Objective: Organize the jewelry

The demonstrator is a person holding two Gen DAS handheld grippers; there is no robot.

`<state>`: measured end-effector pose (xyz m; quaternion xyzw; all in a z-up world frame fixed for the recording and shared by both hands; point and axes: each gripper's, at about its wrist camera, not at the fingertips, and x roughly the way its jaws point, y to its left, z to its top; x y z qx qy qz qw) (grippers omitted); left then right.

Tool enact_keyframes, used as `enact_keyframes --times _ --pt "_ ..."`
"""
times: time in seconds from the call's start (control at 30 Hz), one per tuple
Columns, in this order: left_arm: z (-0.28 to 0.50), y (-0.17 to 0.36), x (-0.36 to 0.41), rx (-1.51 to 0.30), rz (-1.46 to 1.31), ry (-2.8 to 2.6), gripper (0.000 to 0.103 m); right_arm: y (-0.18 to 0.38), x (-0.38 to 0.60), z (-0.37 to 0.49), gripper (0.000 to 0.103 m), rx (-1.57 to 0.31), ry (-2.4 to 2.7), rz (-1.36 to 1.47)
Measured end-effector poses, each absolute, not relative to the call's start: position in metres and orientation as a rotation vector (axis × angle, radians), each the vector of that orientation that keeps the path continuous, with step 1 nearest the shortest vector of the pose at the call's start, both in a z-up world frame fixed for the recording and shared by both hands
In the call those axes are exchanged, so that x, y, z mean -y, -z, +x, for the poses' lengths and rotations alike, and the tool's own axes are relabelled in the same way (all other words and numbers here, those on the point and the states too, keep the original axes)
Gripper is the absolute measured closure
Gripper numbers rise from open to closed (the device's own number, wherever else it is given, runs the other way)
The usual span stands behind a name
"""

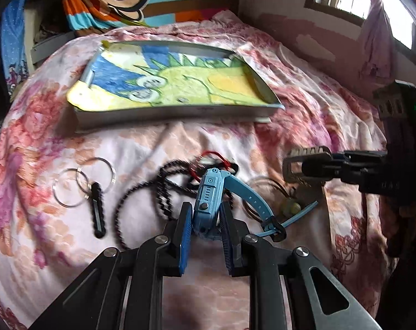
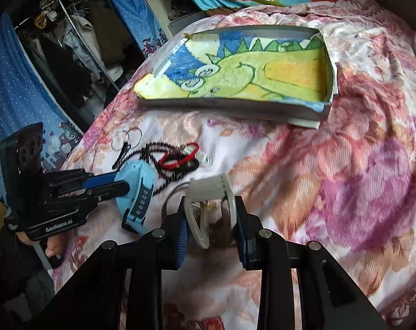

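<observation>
The blue watch [image 1: 208, 206] is gripped in the left claw [image 1: 206, 229], just above the bed [image 1: 304, 115]. A grey-rimmed piece [image 2: 208, 214] is clamped in the right claw [image 2: 210, 229]. Both should be carried level to the tray [image 1: 164, 117] and released low.

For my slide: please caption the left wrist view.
Left claw grips a blue watch above a floral bedspread.
</observation>
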<state>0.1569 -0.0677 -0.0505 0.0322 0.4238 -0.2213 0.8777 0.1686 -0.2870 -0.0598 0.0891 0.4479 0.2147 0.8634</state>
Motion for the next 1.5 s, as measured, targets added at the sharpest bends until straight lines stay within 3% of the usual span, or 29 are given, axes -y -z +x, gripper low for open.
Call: enact_keyframes --times 0.7,0.97,1.3,1.37,1.4,1.5 --pt "0.151 0.054 0.076 -0.891 0.089 0.470 0.084 0.072 0.294 0.143 0.075 -0.901 -0.431 0.020" --pt "0.155 0.054 0.066 -0.895 0.067 0.418 0.085 0.077 0.262 0.172 0.075 -0.899 -0.384 -0.164" --pt "0.164 0.055 0.053 -0.903 0.038 0.363 0.085 0.090 0.260 0.206 0.075 -0.962 -0.308 -0.098" --pt "0.165 0.055 0.053 -0.904 0.032 0.362 0.085 0.093 0.261 0.211 0.080 -0.978 -0.341 -0.056" --pt "0.165 0.055 0.053 -0.905 0.032 0.362 0.085 0.095 0.262 0.212 0.095 -0.986 -0.347 -0.039" --pt "0.166 0.056 0.054 -0.901 0.033 0.364 0.085 0.092 0.267 0.208 0.098 -0.975 -0.353 0.001"
